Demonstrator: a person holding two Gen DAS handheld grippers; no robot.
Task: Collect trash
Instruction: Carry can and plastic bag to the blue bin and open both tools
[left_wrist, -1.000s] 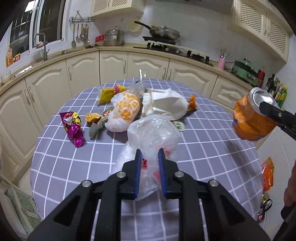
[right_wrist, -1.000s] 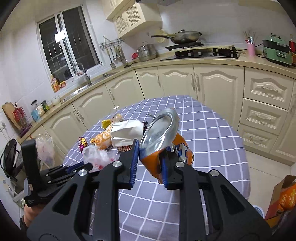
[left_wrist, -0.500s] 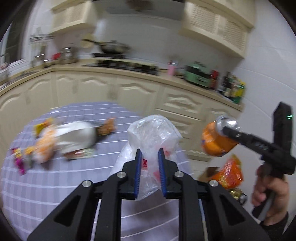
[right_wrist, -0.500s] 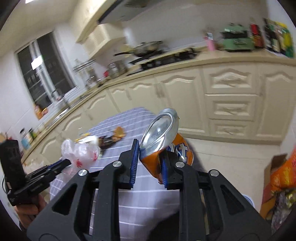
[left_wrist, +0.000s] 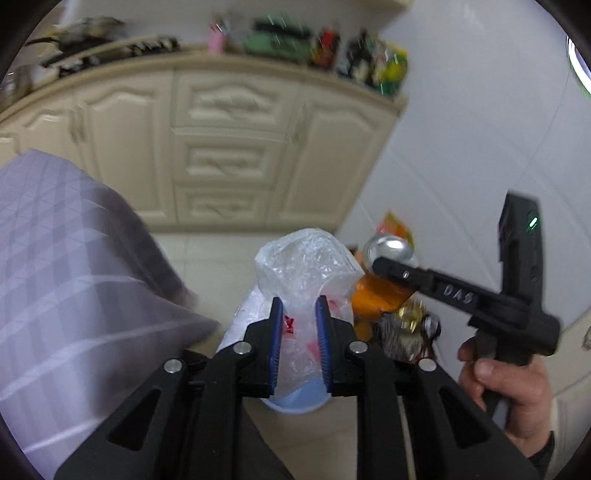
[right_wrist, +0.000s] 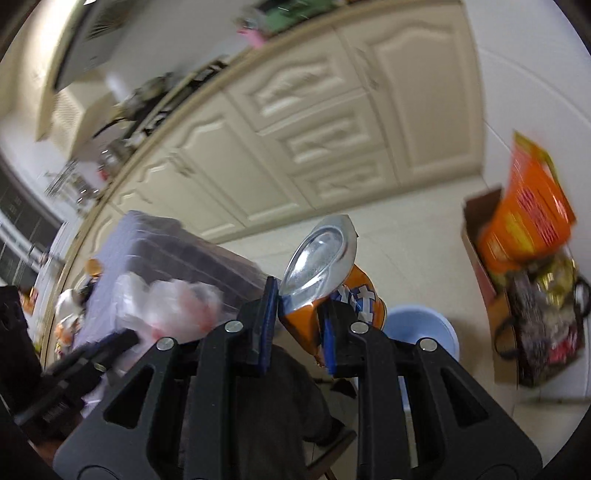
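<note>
The left gripper (left_wrist: 298, 314) has its blue pads squeezed tight on one crumpled clear plastic bag (left_wrist: 306, 266), which bulges up above the fingers and hangs down below them, with a few red marks showing through the film. The right gripper (right_wrist: 299, 310) is clamped just as narrowly on one dented orange soda can (right_wrist: 332, 280), tilted so its silver end faces up and away. That makes two pieces of trash in the air, one per gripper, both clear of the table and held over the floor.

Straight below them stands a single pale blue bin (right_wrist: 424, 328), round-rimmed; from the left wrist view only a slice of its rim shows under the bag, and I cannot tell what is inside it. In that same view a person's hand (left_wrist: 509, 387) grips the handle of the right tool.

Off by the wall sits one open cardboard box (right_wrist: 476, 229) with an orange snack packet (right_wrist: 528, 218) standing up out of it, and just beside the box a dark bag (right_wrist: 543, 325) stuffed with shiny wrappers, too blurred to count.

The table's purple checked cloth (left_wrist: 66, 280) lies to the left, with cream cabinets (left_wrist: 229, 147) behind.
</note>
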